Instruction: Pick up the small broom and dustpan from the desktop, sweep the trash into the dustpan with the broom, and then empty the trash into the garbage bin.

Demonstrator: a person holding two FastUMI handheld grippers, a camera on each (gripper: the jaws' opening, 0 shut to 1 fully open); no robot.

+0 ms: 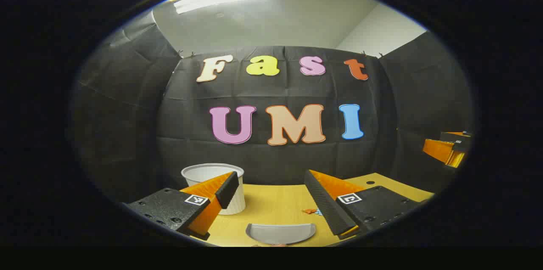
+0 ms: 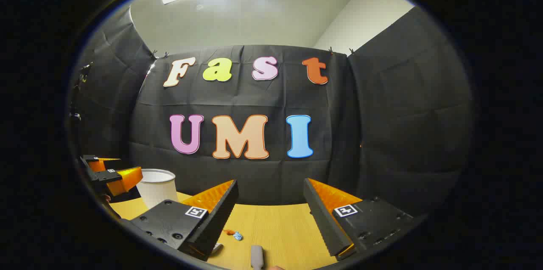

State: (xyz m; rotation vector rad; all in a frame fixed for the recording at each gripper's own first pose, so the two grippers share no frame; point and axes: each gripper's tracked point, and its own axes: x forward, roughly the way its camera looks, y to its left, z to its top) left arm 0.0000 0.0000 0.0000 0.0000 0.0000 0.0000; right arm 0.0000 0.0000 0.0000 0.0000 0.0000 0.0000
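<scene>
In the left gripper view, the grey dustpan (image 1: 281,233) is cut off by the lower edge, so just its curved, smooth plastic back rim shows, lying on the yellow wood-grain table (image 1: 271,206) between and just below the left gripper (image 1: 271,187) fingers. Those fingers (image 1: 227,187) are spread wide with nothing between them. Small orange and blue trash scraps (image 1: 312,211) sit beside the right-hand finger, too small to make out. A white ribbed garbage bin (image 1: 214,174) stands partly hidden behind the left-hand finger. The right gripper (image 1: 445,149) shows at the far right, too cropped to judge.

In the right gripper view, its own fingers (image 2: 220,206) also stand wide apart and empty. A rounded grey handle end (image 2: 256,256), probably the broom's, pokes in at the bottom between them, the rest cut off.
</scene>
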